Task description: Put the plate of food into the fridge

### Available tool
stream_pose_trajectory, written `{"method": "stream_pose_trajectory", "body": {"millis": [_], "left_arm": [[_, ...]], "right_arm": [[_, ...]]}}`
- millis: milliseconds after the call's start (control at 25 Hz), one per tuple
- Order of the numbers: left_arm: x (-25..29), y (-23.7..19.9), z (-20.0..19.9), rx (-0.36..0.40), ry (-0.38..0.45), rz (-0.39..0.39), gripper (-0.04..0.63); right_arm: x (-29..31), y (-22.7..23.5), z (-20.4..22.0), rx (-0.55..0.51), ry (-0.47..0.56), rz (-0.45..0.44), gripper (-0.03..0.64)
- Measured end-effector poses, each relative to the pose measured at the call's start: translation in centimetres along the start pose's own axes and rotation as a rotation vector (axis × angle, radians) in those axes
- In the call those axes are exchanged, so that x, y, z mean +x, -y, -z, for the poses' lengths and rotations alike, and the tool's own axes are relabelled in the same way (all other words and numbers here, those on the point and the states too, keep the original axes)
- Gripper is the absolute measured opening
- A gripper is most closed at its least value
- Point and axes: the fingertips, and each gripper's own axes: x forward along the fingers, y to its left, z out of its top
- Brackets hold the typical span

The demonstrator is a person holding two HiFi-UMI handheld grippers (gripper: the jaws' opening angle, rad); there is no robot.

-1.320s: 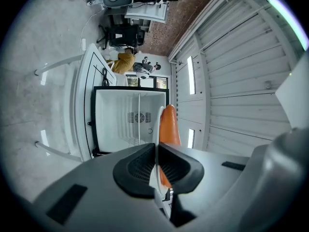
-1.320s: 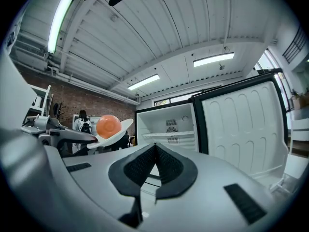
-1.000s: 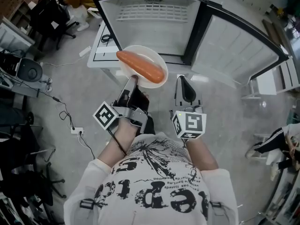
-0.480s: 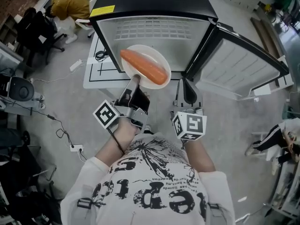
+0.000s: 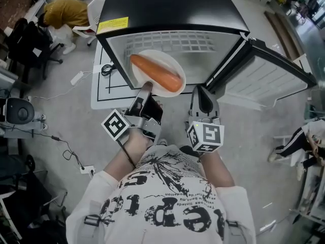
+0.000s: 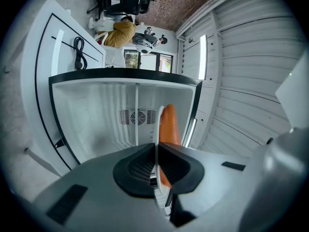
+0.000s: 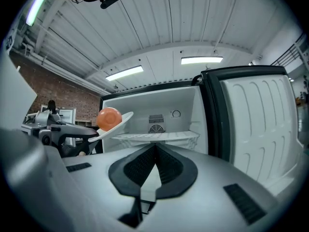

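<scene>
A white plate (image 5: 165, 60) bearing a long orange carrot (image 5: 155, 72) hangs at the mouth of the open black fridge (image 5: 172, 9). My left gripper (image 5: 146, 87) is shut on the plate's near rim. In the left gripper view the plate's rim (image 6: 158, 124) runs edge-on between the pads, the carrot (image 6: 168, 124) on its right, the fridge's white inside (image 6: 96, 115) behind. My right gripper (image 5: 203, 91) is beside it, shut and empty. The right gripper view shows its jaws (image 7: 155, 151) together, the plate (image 7: 116, 123) and carrot (image 7: 109, 117) at left before a wire shelf (image 7: 159, 137).
The fridge door (image 5: 264, 78) stands swung open at the right. A white table (image 5: 104, 83) with a black cable stands left of the fridge. Office chairs (image 5: 30, 44) and floor cables lie at the left. A person's leg (image 5: 297, 146) shows at the right edge.
Both grippers and the plate have moved nearer to the fridge; the plate now overlaps its open front. The left grip on the rim is unchanged.
</scene>
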Motion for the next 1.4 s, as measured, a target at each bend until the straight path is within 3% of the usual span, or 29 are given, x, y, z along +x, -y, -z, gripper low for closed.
{"method": "stream_pose_trajectory", "body": {"millis": [200,640,1040,1400], "left_arm": [[1.7,-1.1,0.6,0.013,0.018,-0.002,0.023],[5.8,-1.8,0.6,0.047,0.143,-0.020,0.023],[9.2,-3.1,-0.1,0.081,0.215,-0.086,0.023],[10.3,-3.7,-1.1,0.044,0.272,-0.132,0.023]], "right_arm": [[1.4,1.4,0.1,-0.016,-0.001,-0.032,0.002],[5.3,5.0,-0.8,-0.011,-0.001,-0.138,0.002],[7.4,6.9,1.2,0.017,-0.077,-0.205,0.002],[8.4,6.6,0.9,0.029,-0.077,-0.236,0.002]]}}
